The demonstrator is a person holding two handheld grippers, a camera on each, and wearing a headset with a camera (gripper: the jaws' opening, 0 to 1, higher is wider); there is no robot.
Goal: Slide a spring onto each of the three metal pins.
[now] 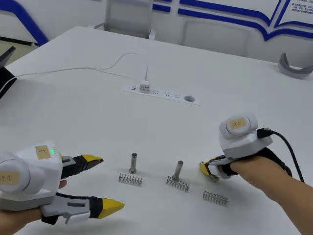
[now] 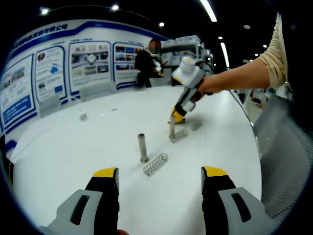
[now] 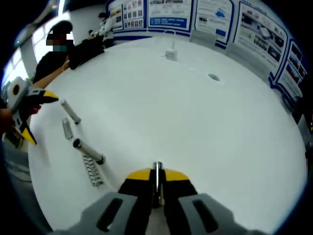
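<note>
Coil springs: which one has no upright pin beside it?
The rightmost metal coil spring, nearest the right gripper; the others each lie beside an upright metal pin.

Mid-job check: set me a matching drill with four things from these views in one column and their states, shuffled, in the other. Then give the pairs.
1. left tool
2. right tool
3. pin nearer the left tool
4. spring nearest the right tool

A. lying flat, on no pin
B. shut on a thin metal piece
C. open, holding nothing
D. standing upright, bare

Pairs: 1-C, 2-B, 3-D, 4-A
</note>
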